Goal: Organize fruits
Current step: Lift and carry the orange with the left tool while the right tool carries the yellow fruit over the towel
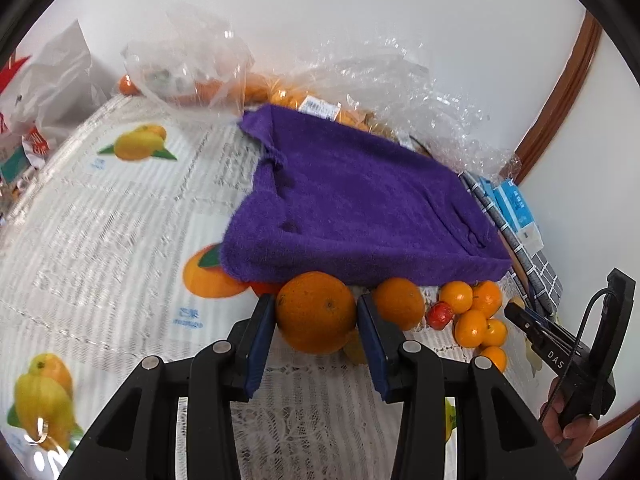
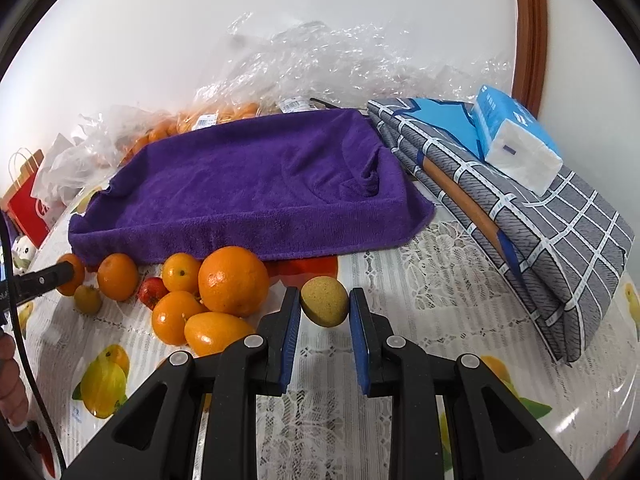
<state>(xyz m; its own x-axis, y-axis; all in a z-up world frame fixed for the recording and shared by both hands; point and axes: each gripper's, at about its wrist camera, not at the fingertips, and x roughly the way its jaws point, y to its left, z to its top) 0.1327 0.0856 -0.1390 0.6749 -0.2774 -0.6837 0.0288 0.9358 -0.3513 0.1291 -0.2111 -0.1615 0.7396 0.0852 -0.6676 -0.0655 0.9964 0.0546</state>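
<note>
My left gripper [image 1: 316,312] is shut on a large orange [image 1: 315,312], just in front of the purple towel-lined tray [image 1: 360,204]. My right gripper [image 2: 325,304] is shut on a small yellow-green fruit [image 2: 324,300] above the tablecloth, its blue pads touching both sides. Beside it lies a heap of fruit: a big orange [image 2: 233,281], several small mandarins [image 2: 181,272], a small red fruit [image 2: 152,291] and an elongated orange fruit [image 2: 216,333]. The same heap shows in the left wrist view [image 1: 476,316], with the right gripper [image 1: 520,320] at its right.
Clear plastic bags of oranges [image 2: 208,120] lie behind the tray against the wall. A folded grey checked cloth [image 2: 540,224] with a tissue pack [image 2: 516,144] lies to the right. Paper bags [image 1: 36,96] stand at the far left. A fruit-print tablecloth [image 1: 120,220] covers the table.
</note>
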